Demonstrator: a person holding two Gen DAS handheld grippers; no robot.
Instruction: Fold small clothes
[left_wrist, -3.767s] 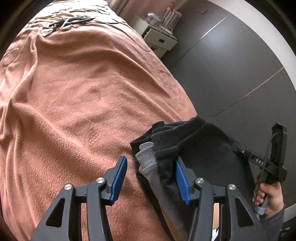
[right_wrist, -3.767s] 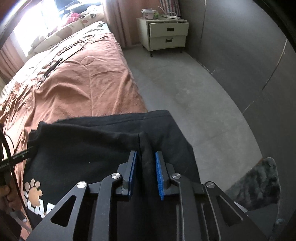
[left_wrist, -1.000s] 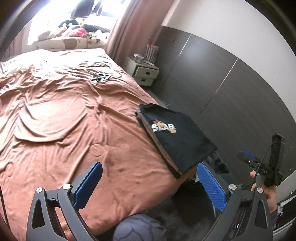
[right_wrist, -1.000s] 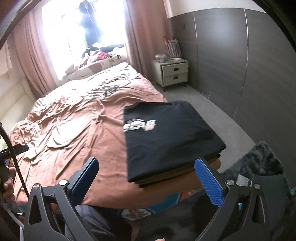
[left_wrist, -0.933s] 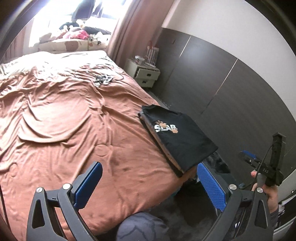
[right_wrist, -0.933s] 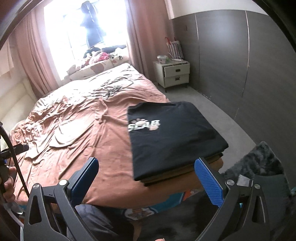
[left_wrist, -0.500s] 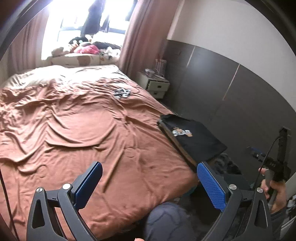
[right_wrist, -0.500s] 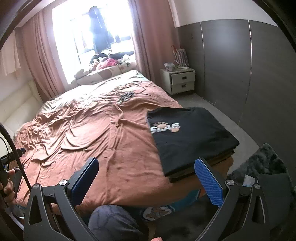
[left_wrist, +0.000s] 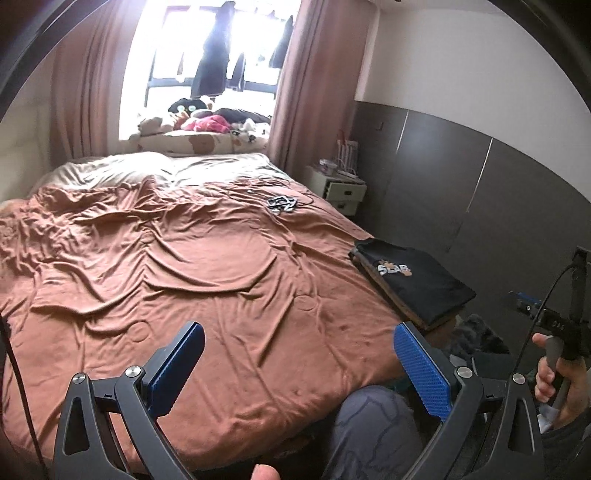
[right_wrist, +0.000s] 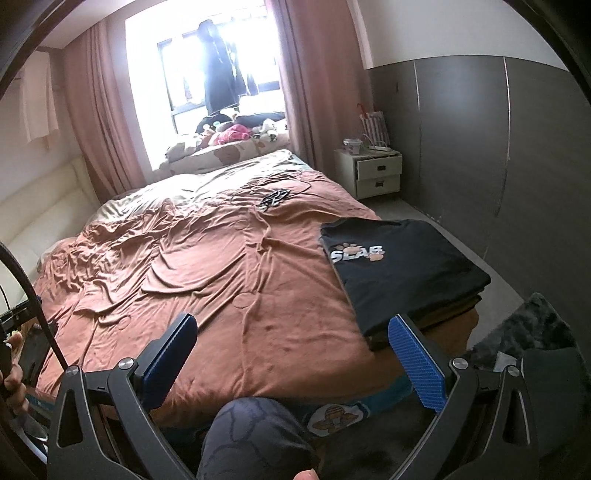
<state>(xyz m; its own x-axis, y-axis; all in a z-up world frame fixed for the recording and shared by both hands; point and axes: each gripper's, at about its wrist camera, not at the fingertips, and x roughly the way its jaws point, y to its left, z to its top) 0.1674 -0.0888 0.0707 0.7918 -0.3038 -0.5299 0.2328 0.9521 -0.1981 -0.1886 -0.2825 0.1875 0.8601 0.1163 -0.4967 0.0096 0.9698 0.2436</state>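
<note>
While both jaws gape, the folded shirt (right_wrist: 402, 266) lies beyond.

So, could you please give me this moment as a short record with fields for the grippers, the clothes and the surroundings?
left gripper: open, holding nothing, raised back from the bed
right gripper: open, holding nothing
black T-shirt: folded, print facing up, on top of a stack at the bed's right edge
stack beneath: other folded garments; the count cannot be told
brown bedspread: wrinkled
cables: tangled, at the far side of the bedspread
nightstand: against the wall, beyond the bed
</note>
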